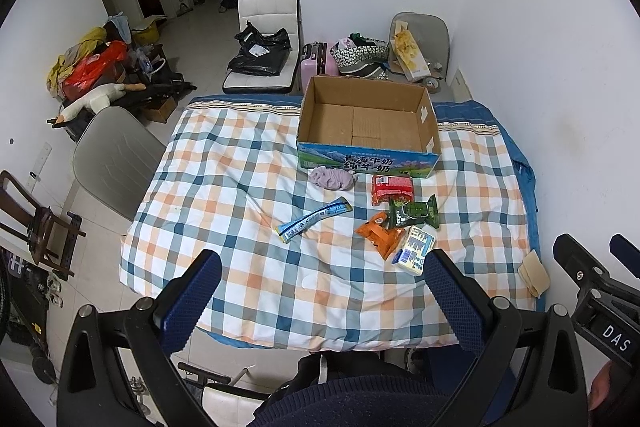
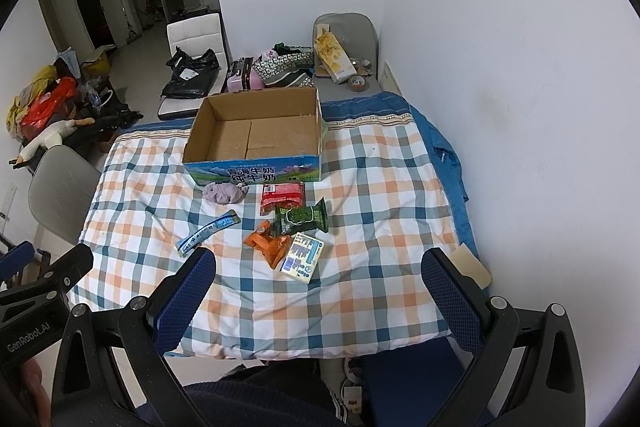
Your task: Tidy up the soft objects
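Note:
An open, empty cardboard box [image 1: 368, 125] [image 2: 256, 135] stands at the far side of a checked quilt [image 1: 224, 187] [image 2: 360, 187]. In front of it lie a lilac soft cloth [image 1: 334, 177] [image 2: 224, 193], a red packet [image 1: 391, 188] [image 2: 282, 195], a green packet [image 1: 414, 212] [image 2: 303, 217], an orange packet [image 1: 378, 233] [image 2: 267, 243], a pale tissue pack [image 1: 414, 253] [image 2: 302, 256] and a blue stick sachet [image 1: 314, 219] [image 2: 208, 231]. My left gripper [image 1: 320, 291] and right gripper [image 2: 318, 289] are both open and empty, held above the near edge of the quilt.
A tan cloth [image 1: 534, 273] [image 2: 472, 265] lies at the quilt's right edge by the white wall. A grey chair [image 1: 116, 159] stands left of the table. A white chair with a black bag [image 1: 264, 55], a pink suitcase [image 1: 316, 61] and clutter lie beyond.

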{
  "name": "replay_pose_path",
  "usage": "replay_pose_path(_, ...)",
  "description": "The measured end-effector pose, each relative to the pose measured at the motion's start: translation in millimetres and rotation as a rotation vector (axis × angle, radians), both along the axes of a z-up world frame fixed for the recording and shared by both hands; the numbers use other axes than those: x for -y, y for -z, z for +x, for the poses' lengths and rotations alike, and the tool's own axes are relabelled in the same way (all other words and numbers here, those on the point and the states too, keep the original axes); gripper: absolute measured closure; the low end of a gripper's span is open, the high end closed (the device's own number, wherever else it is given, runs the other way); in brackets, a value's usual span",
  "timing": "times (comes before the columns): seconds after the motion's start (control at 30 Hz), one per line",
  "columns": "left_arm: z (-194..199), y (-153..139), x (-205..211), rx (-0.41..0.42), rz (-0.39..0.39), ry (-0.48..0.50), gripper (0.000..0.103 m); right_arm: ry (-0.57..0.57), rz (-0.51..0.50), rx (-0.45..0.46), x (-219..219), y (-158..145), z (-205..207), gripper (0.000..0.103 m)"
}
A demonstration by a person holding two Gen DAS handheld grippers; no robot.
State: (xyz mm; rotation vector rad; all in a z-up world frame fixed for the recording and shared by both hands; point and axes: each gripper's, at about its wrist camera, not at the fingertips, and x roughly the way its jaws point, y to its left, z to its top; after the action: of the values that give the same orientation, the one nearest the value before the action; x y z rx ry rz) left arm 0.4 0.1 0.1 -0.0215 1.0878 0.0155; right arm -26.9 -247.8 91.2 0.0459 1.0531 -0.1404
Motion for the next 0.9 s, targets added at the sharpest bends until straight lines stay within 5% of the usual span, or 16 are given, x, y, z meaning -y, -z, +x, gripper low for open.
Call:
replay_pose_path(0.73,0.8,0.6,-0.2,0.008,-0.002,-0.002,0.0,-0.001,0.007,0.005,-1.1,-0.1,-1.5,0.0)
replay_pose_path(0.9,19.1,16.1,-4.1,0.005,-0.006,-0.033,0.0,0.006,0.066,-0.058,-1.8,16.8,31.2,0.0)
